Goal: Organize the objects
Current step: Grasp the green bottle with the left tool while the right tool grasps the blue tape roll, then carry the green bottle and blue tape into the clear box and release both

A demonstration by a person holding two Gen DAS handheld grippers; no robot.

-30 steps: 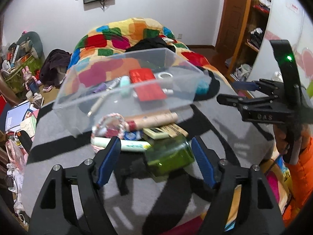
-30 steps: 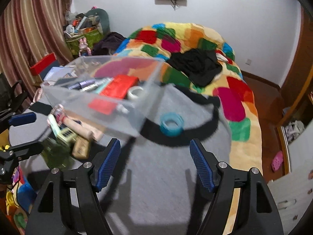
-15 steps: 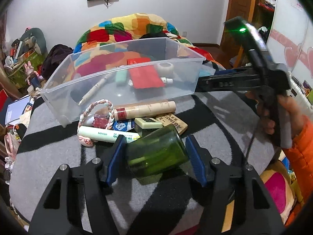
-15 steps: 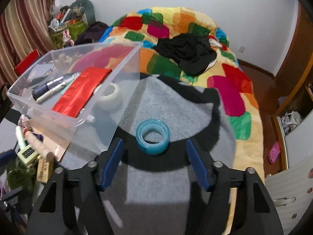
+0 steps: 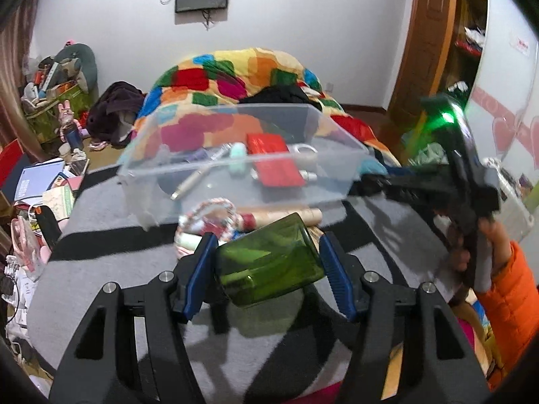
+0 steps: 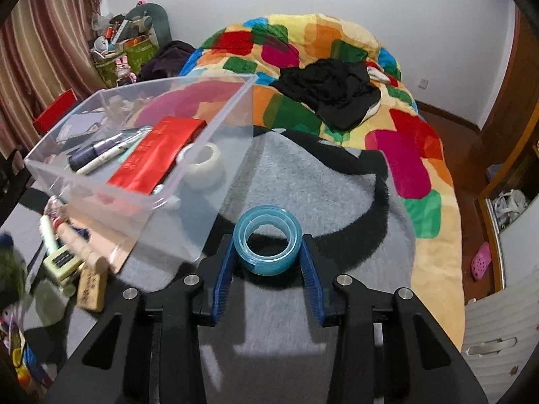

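My left gripper (image 5: 267, 257) is shut on a green glass bottle (image 5: 269, 262) and holds it tilted above the grey blanket, in front of a clear plastic bin (image 5: 235, 165). The bin holds a red packet (image 5: 273, 160), pens and a white tape roll (image 6: 203, 161). My right gripper (image 6: 267, 252) is shut on a blue tape roll (image 6: 267, 244) that lies on the blanket just right of the bin (image 6: 215, 181). The right gripper also shows in the left wrist view (image 5: 377, 180), its tips hidden behind the bin's corner.
Loose items lie in front of the bin: a beaded bracelet (image 5: 209, 212), a paper tube (image 5: 286, 217), a white tube (image 6: 47, 232), a small calculator (image 6: 62, 262), a wooden block (image 6: 91, 282). A patchwork quilt (image 6: 303, 50) with black clothes (image 6: 333, 91) lies behind. Clutter fills the floor at left.
My left gripper closed on the green bottle and lifted it. My right gripper moved forward around the blue tape roll and closed on it.
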